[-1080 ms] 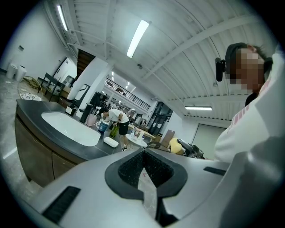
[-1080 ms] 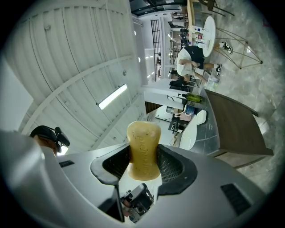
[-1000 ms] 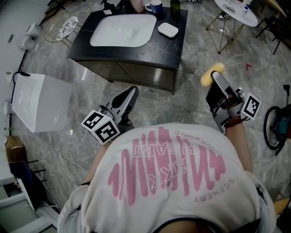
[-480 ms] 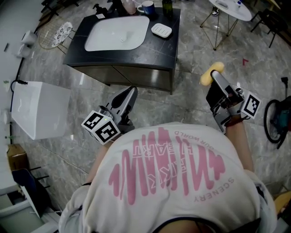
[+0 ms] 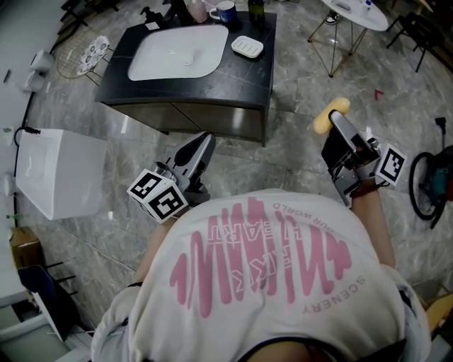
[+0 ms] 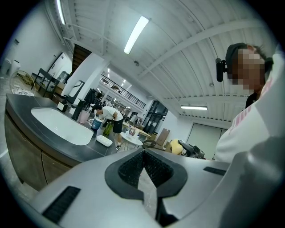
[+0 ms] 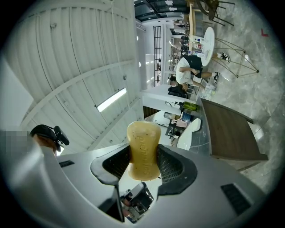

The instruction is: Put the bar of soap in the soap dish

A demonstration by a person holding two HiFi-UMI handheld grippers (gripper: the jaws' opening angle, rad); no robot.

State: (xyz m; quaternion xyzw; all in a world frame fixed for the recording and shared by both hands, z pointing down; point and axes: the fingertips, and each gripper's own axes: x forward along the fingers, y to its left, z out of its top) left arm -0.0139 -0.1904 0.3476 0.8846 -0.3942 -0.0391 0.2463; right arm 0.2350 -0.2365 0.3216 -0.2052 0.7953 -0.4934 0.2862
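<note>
Yellow, waxy bar of soap (image 7: 143, 151): one item, oblong with rounded ends, faint lettering pressed into one broad face.
- Location: off the desk, carried above the grey stone floor (image 5: 297, 78).
- Held by: right gripper (image 7: 143, 165). Its jaws are closed on the bar's lower half across the two broad faces, and the upper half stands clear of the tips.
- Handling (judged): light and stiff. It looks dry, so purchase should be fair, but the surface is smooth and may slide, or dent under a hard squeeze. Ribbed pads on the flat faces near mid-length make the sound hold, as here.

White soap dish (image 5: 247, 47): shallow, seemingly empty, though too small to be sure.
- Location: far right corner of the dark desk (image 5: 233, 81), just beside the white basin (image 5: 177, 51) and near a blue mug (image 5: 225, 10). It is well apart from the soap.

Left gripper (image 6: 143, 153): jaws shut tip to tip with nothing between them, pointing toward the desk.

Status (judged): transport stage, placing not yet done.
</note>
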